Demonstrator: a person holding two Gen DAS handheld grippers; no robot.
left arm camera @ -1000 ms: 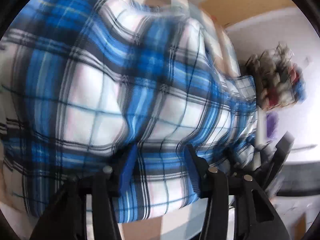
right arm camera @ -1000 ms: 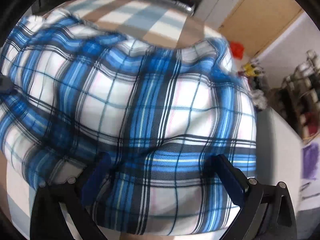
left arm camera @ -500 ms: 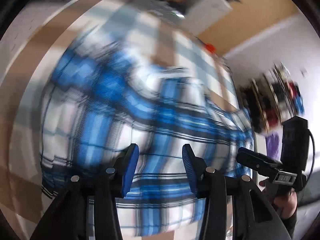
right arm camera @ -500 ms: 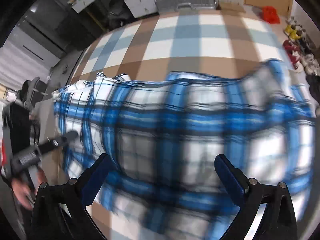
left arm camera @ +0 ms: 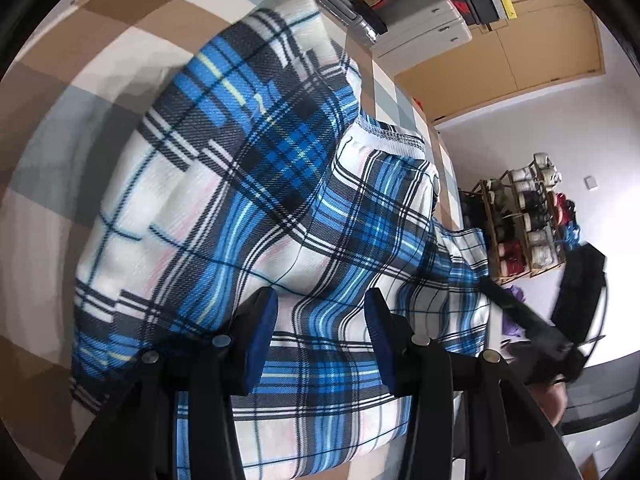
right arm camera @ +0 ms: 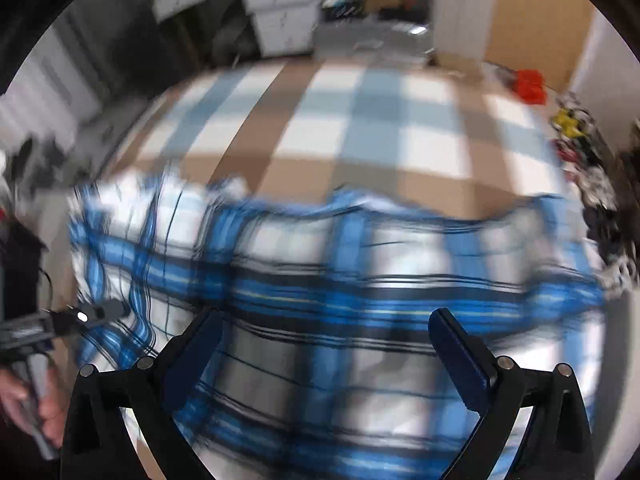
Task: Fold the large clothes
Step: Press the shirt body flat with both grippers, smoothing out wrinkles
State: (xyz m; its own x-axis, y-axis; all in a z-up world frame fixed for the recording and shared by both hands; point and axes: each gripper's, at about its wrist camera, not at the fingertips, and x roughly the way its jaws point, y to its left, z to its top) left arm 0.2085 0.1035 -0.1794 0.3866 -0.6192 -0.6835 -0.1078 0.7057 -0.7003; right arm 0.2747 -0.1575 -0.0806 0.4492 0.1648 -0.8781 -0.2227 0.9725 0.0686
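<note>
My right wrist view is smeared with motion, so the plaid garment (right arm camera: 360, 300) shows no clear folds or edges there. In my left view my fingers (left arm camera: 262, 320) cover the cloth behind them, and the garment's near end runs off the bottom. The shelf (left arm camera: 524, 220) items are too small to name.
</note>
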